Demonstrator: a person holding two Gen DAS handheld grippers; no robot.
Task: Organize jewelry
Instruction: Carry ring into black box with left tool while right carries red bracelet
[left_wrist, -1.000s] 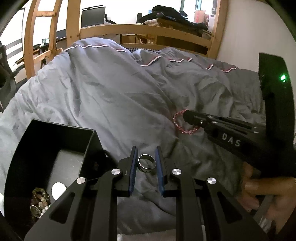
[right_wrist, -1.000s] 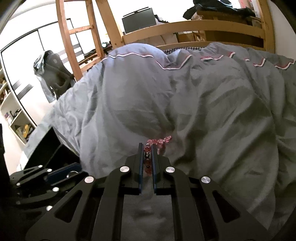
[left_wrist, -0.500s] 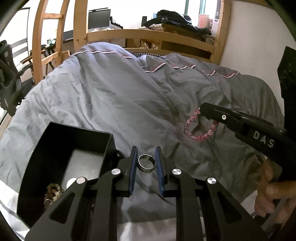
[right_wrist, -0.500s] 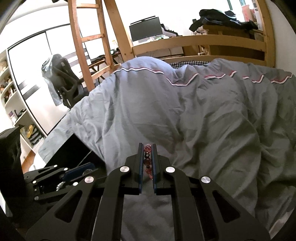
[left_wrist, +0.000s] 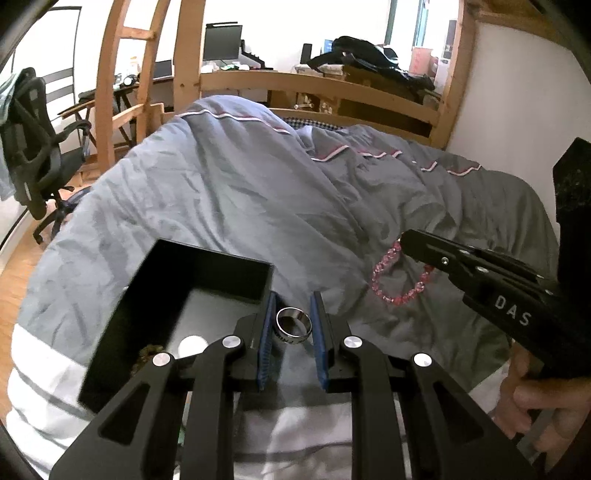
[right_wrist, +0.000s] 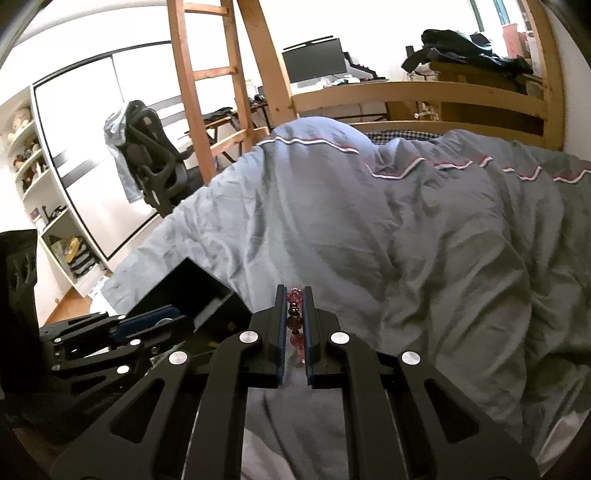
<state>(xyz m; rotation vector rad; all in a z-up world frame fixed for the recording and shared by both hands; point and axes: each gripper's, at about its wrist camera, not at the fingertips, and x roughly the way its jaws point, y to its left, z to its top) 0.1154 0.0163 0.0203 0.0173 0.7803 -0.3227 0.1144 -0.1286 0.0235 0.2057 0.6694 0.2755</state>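
I am working over a bed covered by a rumpled grey-blue duvet (left_wrist: 229, 206) with a red and white trim, inside a wooden bed frame (right_wrist: 417, 92). Beyond it I see a ladder (right_wrist: 207, 74), an office chair (right_wrist: 151, 155), a monitor (right_wrist: 314, 59) on a desk, and white shelves (right_wrist: 33, 177) at the left.

A black box (left_wrist: 192, 273) sits open on the duvet. Inside I make out a brownish beaded piece (left_wrist: 147, 350) and a round white thing (left_wrist: 192, 345); more I cannot tell.

My left gripper (left_wrist: 293, 321) has its fingers clenched on a steel ring (left_wrist: 293, 326), held just beside the box's near right corner. My right gripper (right_wrist: 294, 317) has its fingers clamped on a pink bead bracelet (left_wrist: 400, 275), which hangs in a loop above the duvet, right of the box.

White letters "DAS" (left_wrist: 513, 310) show on the right gripper's side. The ring carries small engraving I cannot read.
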